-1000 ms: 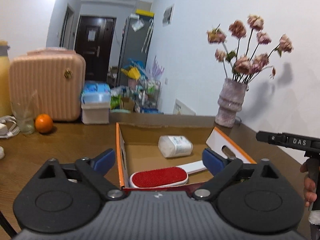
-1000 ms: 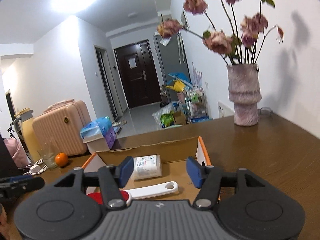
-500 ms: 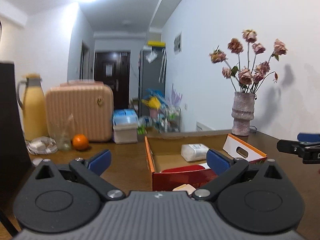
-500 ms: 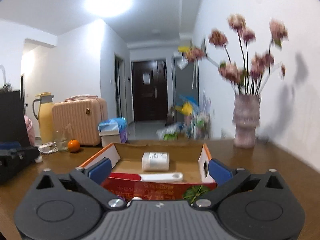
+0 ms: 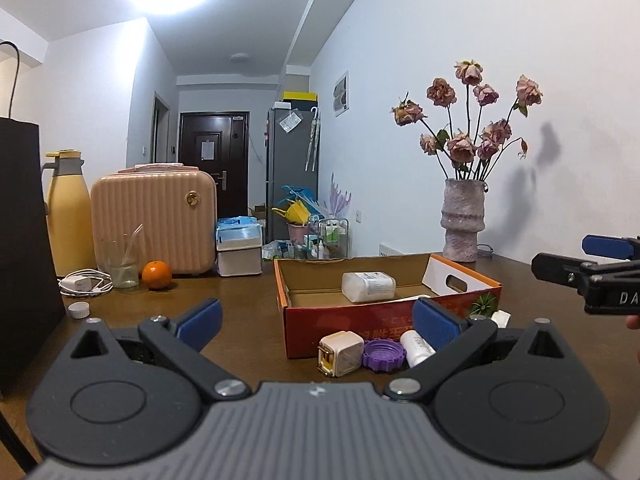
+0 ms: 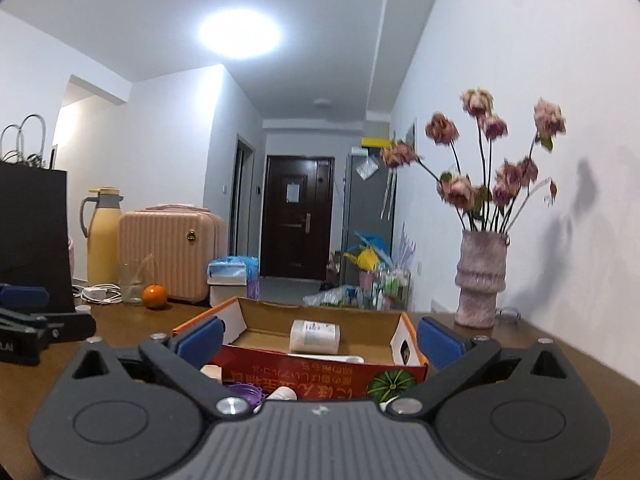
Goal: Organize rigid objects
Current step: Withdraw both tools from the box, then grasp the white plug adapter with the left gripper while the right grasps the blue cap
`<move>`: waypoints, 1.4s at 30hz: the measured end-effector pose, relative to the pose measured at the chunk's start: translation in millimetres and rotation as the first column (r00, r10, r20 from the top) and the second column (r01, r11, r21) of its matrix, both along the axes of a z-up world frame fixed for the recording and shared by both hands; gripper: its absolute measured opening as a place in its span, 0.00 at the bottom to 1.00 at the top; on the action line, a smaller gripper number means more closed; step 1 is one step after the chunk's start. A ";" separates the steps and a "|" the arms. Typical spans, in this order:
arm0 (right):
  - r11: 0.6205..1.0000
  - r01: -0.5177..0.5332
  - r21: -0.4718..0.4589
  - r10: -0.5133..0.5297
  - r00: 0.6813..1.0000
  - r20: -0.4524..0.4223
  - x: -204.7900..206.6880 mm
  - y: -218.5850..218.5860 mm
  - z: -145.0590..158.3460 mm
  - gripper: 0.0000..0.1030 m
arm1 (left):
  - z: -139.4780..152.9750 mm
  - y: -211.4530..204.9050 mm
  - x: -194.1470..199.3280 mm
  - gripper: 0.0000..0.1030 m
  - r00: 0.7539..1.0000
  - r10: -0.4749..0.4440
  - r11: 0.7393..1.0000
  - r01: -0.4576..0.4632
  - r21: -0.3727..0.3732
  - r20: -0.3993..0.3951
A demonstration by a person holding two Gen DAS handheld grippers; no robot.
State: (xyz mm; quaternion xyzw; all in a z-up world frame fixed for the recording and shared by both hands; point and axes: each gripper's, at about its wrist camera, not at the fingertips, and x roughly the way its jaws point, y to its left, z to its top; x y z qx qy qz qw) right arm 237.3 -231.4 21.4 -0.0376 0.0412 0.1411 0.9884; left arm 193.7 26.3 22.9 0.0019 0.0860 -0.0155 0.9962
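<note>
A red and orange cardboard box sits on the brown table and also shows in the right wrist view. Inside it lie a white bottle and a white-handled brush, mostly hidden. In front of the box lie a white charger plug, a purple lid and a small white bottle. My left gripper is open and empty, just short of these items. My right gripper is open and empty, facing the box.
A vase of dried roses stands at the back right. At the back left are a pink case, a yellow jug, a glass, an orange, a charger cable and a tissue box. A black bag stands at left.
Both grippers have pulled back and lowered from over the box to table level. The small items in front of the box have come into view. Both stay open.
</note>
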 end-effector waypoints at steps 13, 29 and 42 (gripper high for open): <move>0.999 -0.038 0.004 0.038 0.998 -0.057 -56.8 -1.5 -21.0 1.00 | -17.1 5.0 -57.5 1.00 0.999 0.040 0.999 -0.041 -0.029 -0.036; 1.000 0.002 0.013 0.001 0.971 -0.239 -54.0 -27.2 -61.2 0.99 | -55.2 -3.7 -29.0 1.00 0.978 -0.013 0.998 0.001 -0.060 -0.209; 0.994 0.105 -0.017 -0.104 0.927 -0.360 35.5 -42.2 -74.5 0.92 | -57.2 6.6 68.0 1.00 0.964 -0.022 1.000 0.023 -0.002 -0.264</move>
